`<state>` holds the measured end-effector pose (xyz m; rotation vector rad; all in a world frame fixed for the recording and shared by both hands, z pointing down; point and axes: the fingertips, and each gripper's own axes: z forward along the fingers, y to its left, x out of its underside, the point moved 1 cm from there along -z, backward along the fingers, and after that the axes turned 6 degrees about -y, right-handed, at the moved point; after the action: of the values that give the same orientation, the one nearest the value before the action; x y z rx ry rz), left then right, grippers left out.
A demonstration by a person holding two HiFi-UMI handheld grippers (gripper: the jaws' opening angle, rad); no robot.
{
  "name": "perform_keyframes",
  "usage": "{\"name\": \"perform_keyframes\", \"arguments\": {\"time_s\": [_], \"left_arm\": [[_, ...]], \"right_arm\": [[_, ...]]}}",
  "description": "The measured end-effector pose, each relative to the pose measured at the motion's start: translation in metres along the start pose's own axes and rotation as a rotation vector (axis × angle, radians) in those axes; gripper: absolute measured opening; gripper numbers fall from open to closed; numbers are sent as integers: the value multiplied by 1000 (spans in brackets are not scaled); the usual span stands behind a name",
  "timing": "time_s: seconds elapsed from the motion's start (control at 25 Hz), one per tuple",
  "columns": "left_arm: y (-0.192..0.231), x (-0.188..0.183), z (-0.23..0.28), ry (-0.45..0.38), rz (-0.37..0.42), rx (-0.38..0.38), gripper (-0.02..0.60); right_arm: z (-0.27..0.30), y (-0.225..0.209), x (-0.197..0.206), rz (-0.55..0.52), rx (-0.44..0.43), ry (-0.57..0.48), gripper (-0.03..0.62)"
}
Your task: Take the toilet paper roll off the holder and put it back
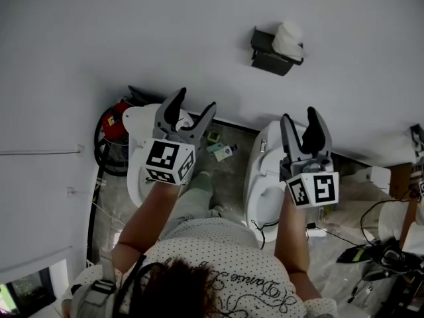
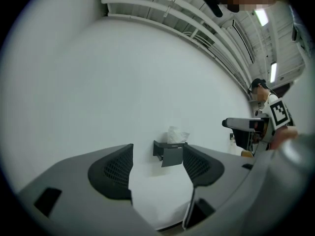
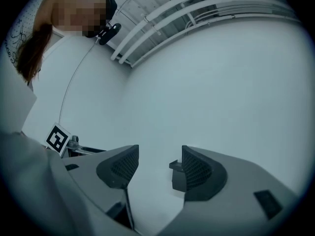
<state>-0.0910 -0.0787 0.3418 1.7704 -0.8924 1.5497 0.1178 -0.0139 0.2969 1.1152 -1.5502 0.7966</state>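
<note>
A dark holder [image 1: 270, 53] is fixed to the white wall, with a white toilet paper roll [image 1: 288, 40] in it. The left gripper view shows the same holder [image 2: 168, 153] and the roll [image 2: 176, 134] ahead, between the jaws but well off. My left gripper [image 1: 191, 108] is open and empty, below and left of the holder. Open and empty too, my right gripper [image 1: 301, 121] hangs below the holder. In the right gripper view the holder [image 3: 177, 175] is half hidden behind the right jaw.
Below stand two white toilets [image 1: 142, 144] [image 1: 265, 177]. Between them lies a small bottle [image 1: 222, 151] on the floor. A red object and black cables [image 1: 112, 128] sit at the left, and more cables and gear [image 1: 387, 257] at the right.
</note>
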Motion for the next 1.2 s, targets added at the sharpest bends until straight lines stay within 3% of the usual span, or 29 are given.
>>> {"name": "perform_keyframes", "arguments": {"time_s": [0.36,0.68,1.2], "left_arm": [[57,2,75,-13,-3,49,301],[57,15,113,14,-16,36,302],[20,7,163,-5,13,-71,302]], "right_arm": [[80,-26,8,-38,60,-10,261],[97,-65,21,-37,76,13,262],[115,-130,23,0,-69,-5,255]]}}
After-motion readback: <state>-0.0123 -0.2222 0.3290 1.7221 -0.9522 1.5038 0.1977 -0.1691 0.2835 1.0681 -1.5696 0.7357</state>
